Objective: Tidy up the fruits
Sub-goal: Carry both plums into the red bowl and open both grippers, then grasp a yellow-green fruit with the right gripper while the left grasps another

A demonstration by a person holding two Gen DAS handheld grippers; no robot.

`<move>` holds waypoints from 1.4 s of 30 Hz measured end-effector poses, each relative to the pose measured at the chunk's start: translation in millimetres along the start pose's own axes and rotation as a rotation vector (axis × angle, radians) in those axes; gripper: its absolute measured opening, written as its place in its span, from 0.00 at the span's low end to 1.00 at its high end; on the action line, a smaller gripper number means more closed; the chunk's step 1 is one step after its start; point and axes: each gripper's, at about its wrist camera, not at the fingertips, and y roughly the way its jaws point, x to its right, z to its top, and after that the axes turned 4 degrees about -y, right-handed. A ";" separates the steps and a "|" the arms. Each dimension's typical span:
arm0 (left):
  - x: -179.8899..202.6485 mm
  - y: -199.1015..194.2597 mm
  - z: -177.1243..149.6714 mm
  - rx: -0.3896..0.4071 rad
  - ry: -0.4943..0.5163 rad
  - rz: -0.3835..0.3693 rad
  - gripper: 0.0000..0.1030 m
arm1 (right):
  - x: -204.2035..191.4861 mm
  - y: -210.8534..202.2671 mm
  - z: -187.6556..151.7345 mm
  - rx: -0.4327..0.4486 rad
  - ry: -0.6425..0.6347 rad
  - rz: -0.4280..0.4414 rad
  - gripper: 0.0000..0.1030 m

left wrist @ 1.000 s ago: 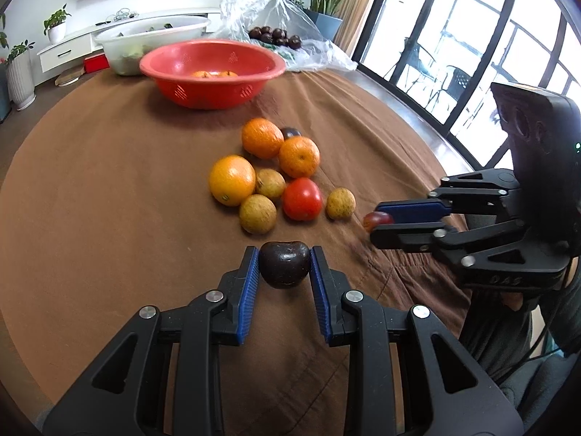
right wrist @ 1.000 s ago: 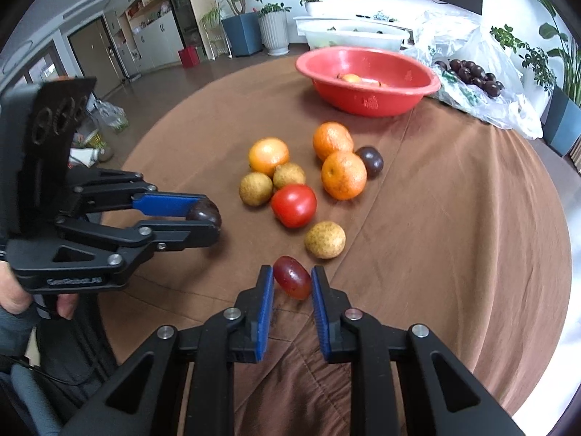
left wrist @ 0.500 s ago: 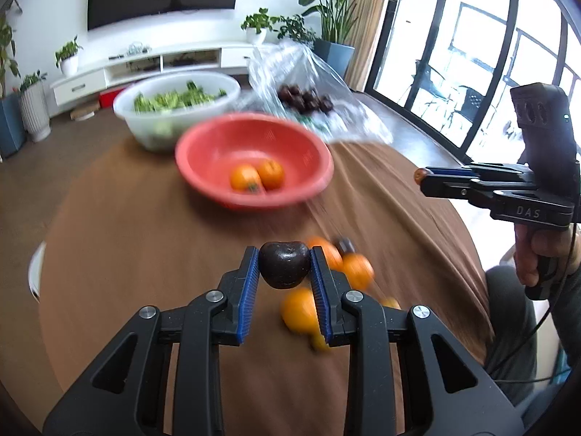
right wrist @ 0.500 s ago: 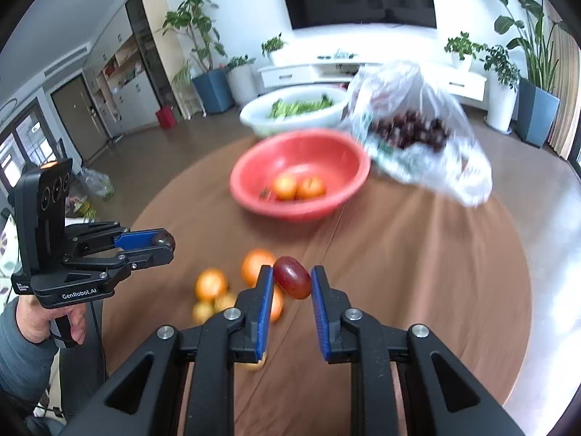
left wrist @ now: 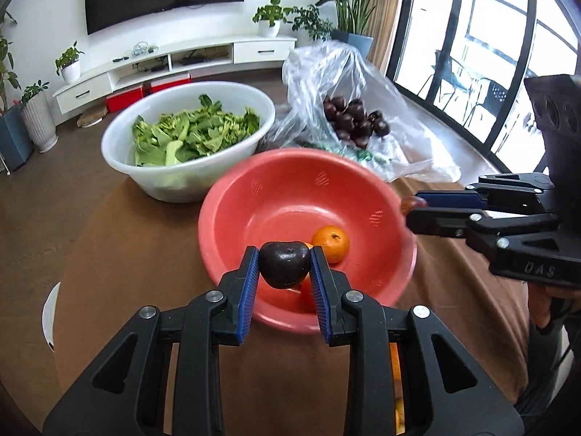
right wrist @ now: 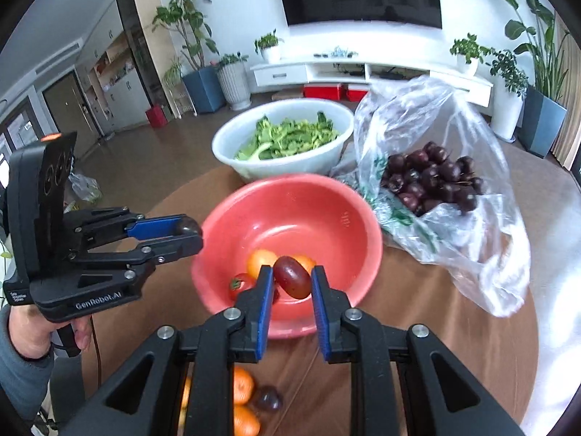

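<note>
Both claws now hang over the red basin (left wrist: 254, 196), up from the desk: left claw (left wrist: 285, 267) pinching a dark plum (left wrist: 285, 264), right claw (right wrist: 292, 283) pinching a reddish plum (right wrist: 292, 282)

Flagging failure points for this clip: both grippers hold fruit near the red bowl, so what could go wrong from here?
1. The left gripper and right gripper converge on one red bowl; they might collide.
2. The dark plum may drop onto the tomato and bruise it.
3. The reddish oval fruit sits tilted between the pads; it could slip.
</note>
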 end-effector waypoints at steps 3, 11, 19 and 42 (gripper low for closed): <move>-1.3 15.7 -5.3 -0.018 -0.001 -0.001 0.25 | -4.3 19.0 1.1 -0.033 -0.027 -0.004 0.22; 0.1 39.7 -16.5 -0.041 -0.008 -0.002 0.25 | -4.9 48.2 -5.8 -0.081 -0.032 -0.019 0.22; 5.9 46.4 -18.2 -0.050 0.006 0.010 0.26 | -8.8 62.3 -8.9 -0.103 -0.055 -0.052 0.23; 11.7 -15.5 -46.8 0.057 -0.036 0.028 0.94 | -10.5 4.2 -32.1 -0.012 -0.032 -0.064 0.60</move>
